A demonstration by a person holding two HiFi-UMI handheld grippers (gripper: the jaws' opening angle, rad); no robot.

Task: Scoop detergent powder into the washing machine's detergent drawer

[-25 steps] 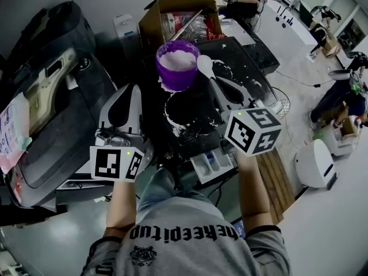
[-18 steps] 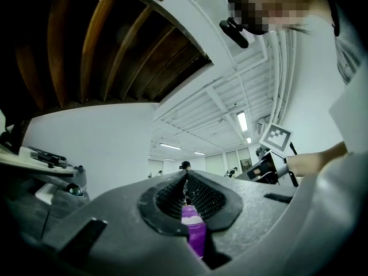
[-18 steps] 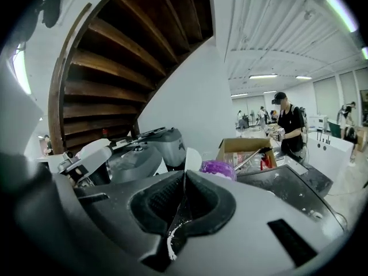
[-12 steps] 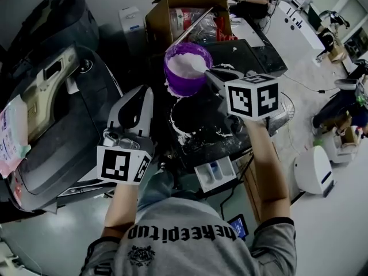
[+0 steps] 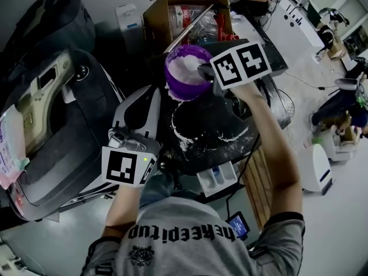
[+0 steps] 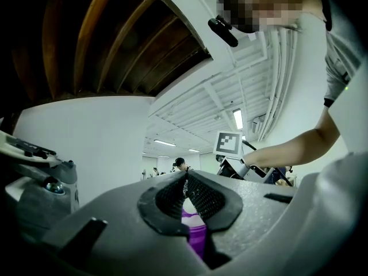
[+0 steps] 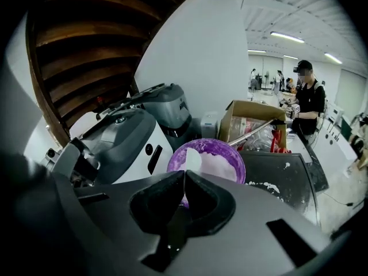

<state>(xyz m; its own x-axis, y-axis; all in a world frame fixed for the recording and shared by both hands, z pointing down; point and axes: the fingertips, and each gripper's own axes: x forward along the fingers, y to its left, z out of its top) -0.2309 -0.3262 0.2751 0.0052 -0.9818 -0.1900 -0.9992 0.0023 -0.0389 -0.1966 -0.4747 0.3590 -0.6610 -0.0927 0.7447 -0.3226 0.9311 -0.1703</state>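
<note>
Cardboard box (image 5: 154,19) just behind purple tub (image 5: 181,89)

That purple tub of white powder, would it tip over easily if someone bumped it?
Probably not: the purple tub looks wide for its height and nearly full of powder, so it is likely bottom-heavy. It might slide instead, since spilled powder dusts the dark top around it. The spoon in the right gripper, reaching into it, could nudge it.
</note>
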